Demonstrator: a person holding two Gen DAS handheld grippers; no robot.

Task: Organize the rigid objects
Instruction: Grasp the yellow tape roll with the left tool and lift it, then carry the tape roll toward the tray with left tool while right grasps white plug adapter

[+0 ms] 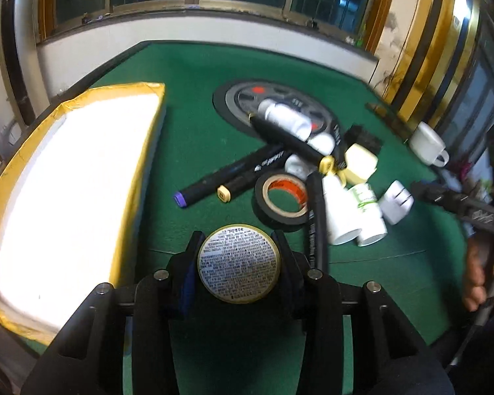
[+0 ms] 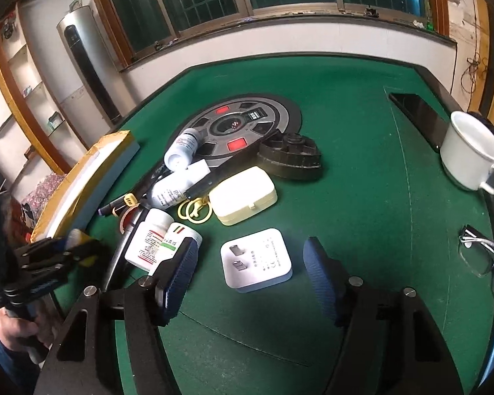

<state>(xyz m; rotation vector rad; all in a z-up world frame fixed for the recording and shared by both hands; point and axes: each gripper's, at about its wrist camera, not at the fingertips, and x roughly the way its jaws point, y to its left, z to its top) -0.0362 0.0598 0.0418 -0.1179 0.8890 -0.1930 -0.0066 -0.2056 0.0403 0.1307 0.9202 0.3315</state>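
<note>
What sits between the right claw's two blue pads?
A white plug adapter, prongs up on the green felt, untouched by either pad, in the right wrist view.

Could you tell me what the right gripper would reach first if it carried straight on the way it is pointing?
Most likely the white plug adapter: it lies on the green table just ahead of the right gripper, between its open fingers, which don't touch it. Depth is hard to judge in this fisheye view.

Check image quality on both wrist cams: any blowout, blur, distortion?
Left wrist view: the box interior is blown out to plain white, the marker and bottle pile is motion-smeared, the round tin label stays sharp. Right wrist view: evenly lit, white charger crisp. Both: strong fisheye bending, dark corners.
</note>
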